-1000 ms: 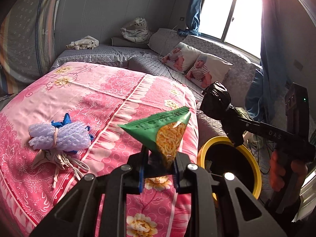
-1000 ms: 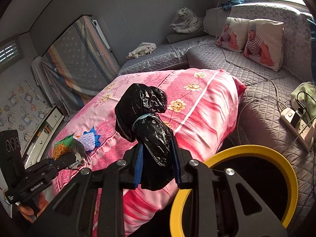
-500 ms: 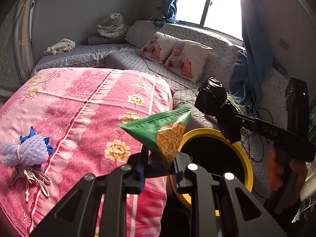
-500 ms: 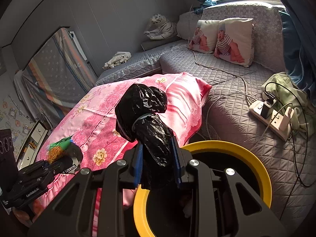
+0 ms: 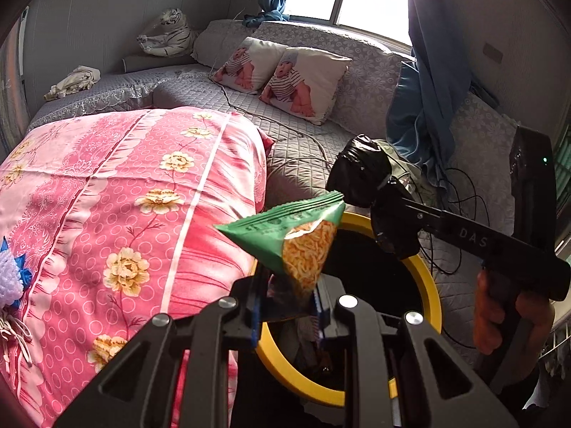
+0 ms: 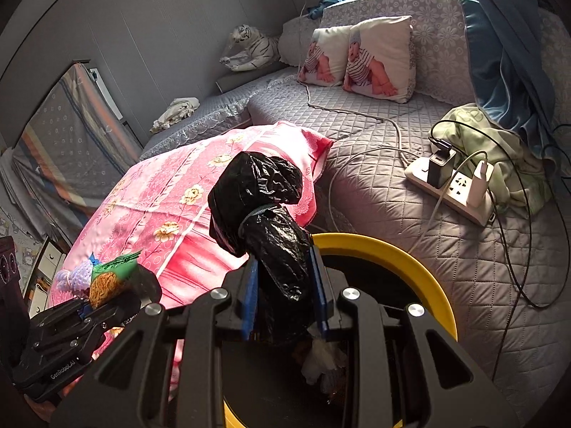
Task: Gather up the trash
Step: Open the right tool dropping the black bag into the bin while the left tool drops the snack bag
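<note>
Both grippers have swung from the bed to the bin, left clamped on the snack bag, right on the black bag, neither dropped yet.

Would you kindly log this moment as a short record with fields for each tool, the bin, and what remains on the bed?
left tool: shut on a green snack packet, held at the bin's near rim
right tool: shut on a tied black bag, held over the bin's rim
bin: yellow rim, dark inside, some rubbish already in it
pink quilt: a purple and blue bundle lies at its left edge
grey bedspread: carries a white power strip with plugs and cables
</note>
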Motion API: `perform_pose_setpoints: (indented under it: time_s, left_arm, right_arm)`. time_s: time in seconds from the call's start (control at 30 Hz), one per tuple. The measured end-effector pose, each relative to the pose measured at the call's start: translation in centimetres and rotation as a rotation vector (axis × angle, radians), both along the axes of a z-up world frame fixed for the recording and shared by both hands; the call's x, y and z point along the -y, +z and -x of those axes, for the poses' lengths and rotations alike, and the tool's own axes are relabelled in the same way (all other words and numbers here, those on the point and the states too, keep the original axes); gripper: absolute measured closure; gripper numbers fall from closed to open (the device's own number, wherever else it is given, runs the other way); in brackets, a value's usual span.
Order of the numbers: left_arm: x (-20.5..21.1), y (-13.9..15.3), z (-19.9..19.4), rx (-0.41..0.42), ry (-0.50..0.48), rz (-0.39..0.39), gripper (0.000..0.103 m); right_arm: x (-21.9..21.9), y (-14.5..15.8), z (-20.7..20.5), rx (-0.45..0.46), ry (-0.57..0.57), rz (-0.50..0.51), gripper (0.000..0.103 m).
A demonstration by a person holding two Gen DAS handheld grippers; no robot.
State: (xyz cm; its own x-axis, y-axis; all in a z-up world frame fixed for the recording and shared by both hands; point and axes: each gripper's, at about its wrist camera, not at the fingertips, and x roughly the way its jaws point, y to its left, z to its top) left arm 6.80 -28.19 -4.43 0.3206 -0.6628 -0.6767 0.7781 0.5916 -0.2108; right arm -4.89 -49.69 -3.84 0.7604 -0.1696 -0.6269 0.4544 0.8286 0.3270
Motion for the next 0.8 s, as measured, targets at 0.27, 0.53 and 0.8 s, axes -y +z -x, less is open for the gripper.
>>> perform_pose_setpoints:
  time_s: [0.27, 0.53, 0.8]
  left_arm:
    - [1.7, -2.5, 1.1, -0.044, -0.033, -0.03, 0.083]
    - [2.2, -3.4, 1.3, -0.054, -0.035, -0.057, 0.083]
    - [2.7, -3.7, 1.5, -0.055, -0.044, -0.069, 0.083]
  right_arm:
    - [0.8, -1.9, 0.6, -0.034, -0.016, -0.026, 0.078]
    - [1.3, -2.9, 0.9, -0.059, -0.033, -0.042, 0.078]
    - [1.9, -3.4, 1.2, -0.078, -0.054, -0.047, 0.078]
